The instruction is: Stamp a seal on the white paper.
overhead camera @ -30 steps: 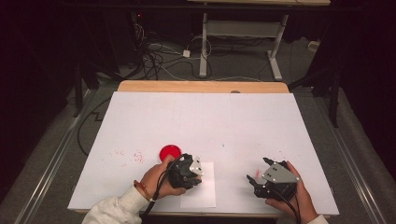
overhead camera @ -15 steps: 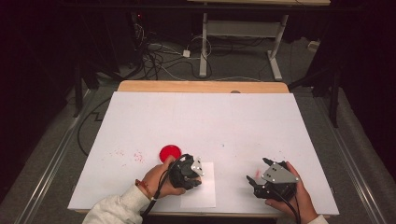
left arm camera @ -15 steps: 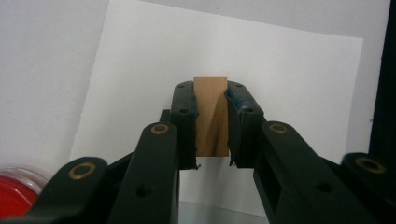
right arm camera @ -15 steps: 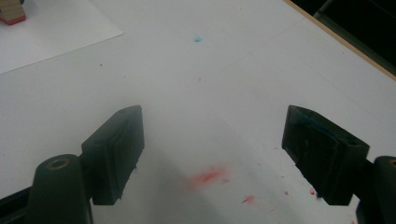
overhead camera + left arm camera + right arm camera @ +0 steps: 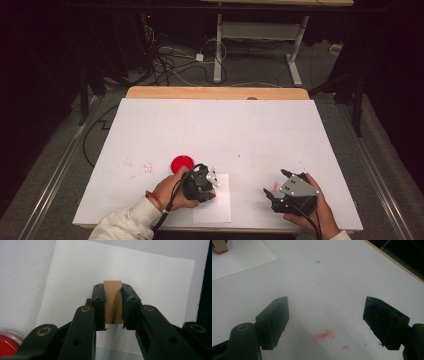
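My left gripper (image 5: 113, 290) is shut on a small wooden stamp block (image 5: 113, 302), which it holds over a white sheet of paper (image 5: 155, 285). In the high view the left gripper (image 5: 212, 184) is at the sheet's (image 5: 220, 207) upper left corner, near the table's front edge. The right gripper view catches the block (image 5: 219, 247) at its top left, with a red underside close to the paper (image 5: 242, 257); I cannot tell if they touch. My right gripper (image 5: 325, 315) is open and holds nothing, low over the table at the front right (image 5: 275, 184).
A round red ink pad (image 5: 182, 163) lies just left of and behind the left gripper, and its rim shows in the left gripper view (image 5: 7, 345). Red ink smears (image 5: 324, 335) mark the white table (image 5: 225, 125) under the right gripper. Dark floor with cables lies beyond the far edge.
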Demonstrator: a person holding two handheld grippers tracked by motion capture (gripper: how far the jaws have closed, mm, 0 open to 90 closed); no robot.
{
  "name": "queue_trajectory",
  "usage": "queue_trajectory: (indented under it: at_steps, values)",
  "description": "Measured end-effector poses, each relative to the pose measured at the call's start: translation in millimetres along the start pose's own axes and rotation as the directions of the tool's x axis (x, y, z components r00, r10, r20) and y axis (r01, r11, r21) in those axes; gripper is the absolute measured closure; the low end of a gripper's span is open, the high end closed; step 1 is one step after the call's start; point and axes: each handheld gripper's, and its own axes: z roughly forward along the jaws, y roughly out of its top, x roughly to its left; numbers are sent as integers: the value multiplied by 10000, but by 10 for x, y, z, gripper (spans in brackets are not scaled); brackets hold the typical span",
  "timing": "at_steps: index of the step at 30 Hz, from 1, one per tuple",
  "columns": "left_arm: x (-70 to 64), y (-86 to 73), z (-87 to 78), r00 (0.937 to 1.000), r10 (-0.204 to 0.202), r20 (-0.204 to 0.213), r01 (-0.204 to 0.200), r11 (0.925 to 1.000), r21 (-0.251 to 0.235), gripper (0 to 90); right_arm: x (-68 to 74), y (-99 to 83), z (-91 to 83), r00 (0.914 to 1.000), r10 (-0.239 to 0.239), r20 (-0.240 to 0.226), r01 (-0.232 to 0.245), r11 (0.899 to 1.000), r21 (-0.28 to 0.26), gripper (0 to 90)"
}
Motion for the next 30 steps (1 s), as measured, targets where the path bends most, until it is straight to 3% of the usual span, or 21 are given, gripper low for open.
queue_trajectory:
  at_steps: [30]
  values:
    - [23, -37, 8, 9998, -110, 161, 114, 9996, -253, 735, 6, 4, 1, 10000, -69, -29, 69, 10000, 36, 215]
